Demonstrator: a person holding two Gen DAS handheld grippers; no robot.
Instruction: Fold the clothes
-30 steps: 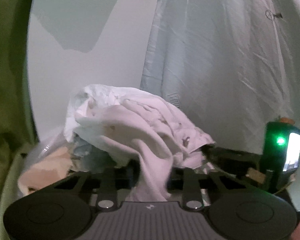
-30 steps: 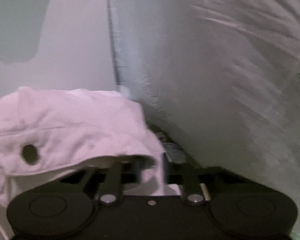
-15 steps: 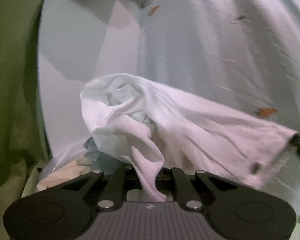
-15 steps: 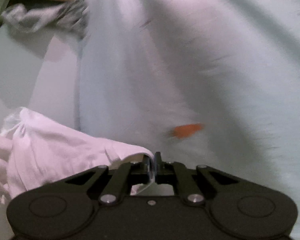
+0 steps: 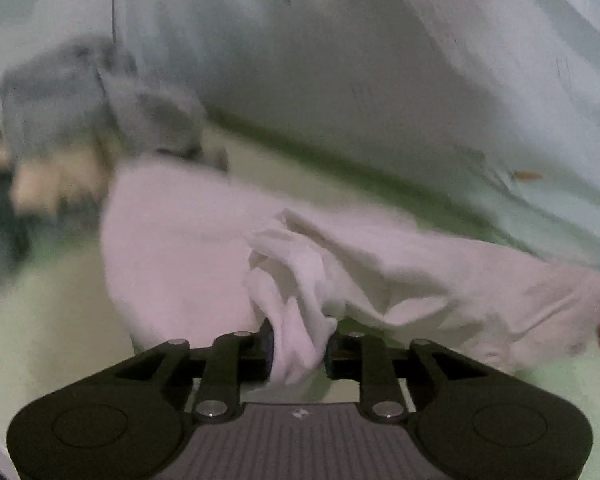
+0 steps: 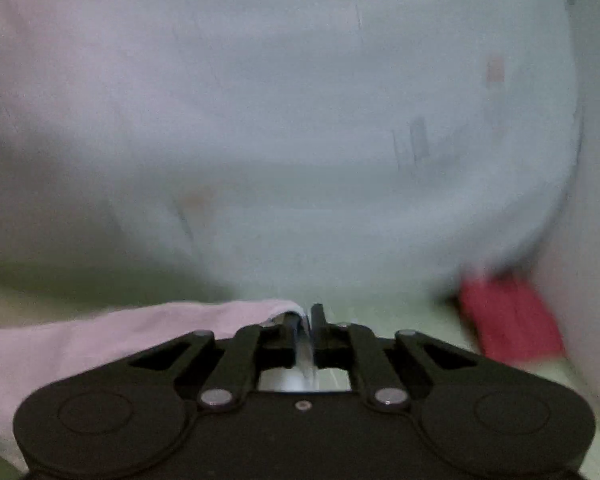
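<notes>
A white garment (image 5: 188, 240) hangs stretched between both grippers over a pale green surface (image 5: 40, 320). My left gripper (image 5: 298, 350) is shut on a bunched fold of it. In the right wrist view the garment (image 6: 100, 336) trails off to the left, and my right gripper (image 6: 306, 320) is shut on its thin edge. Both views are blurred by motion.
A light blue sheet (image 5: 380, 80) with small orange prints covers the background, also in the right wrist view (image 6: 300, 120). A grey crumpled cloth pile (image 5: 100, 96) lies at the left. A red item (image 6: 508, 320) lies on the green surface at the right.
Both grippers have swung away from the clothes pile and down over the green surface, carrying the white garment, which has spread out wider between them. The red item has come into view.
</notes>
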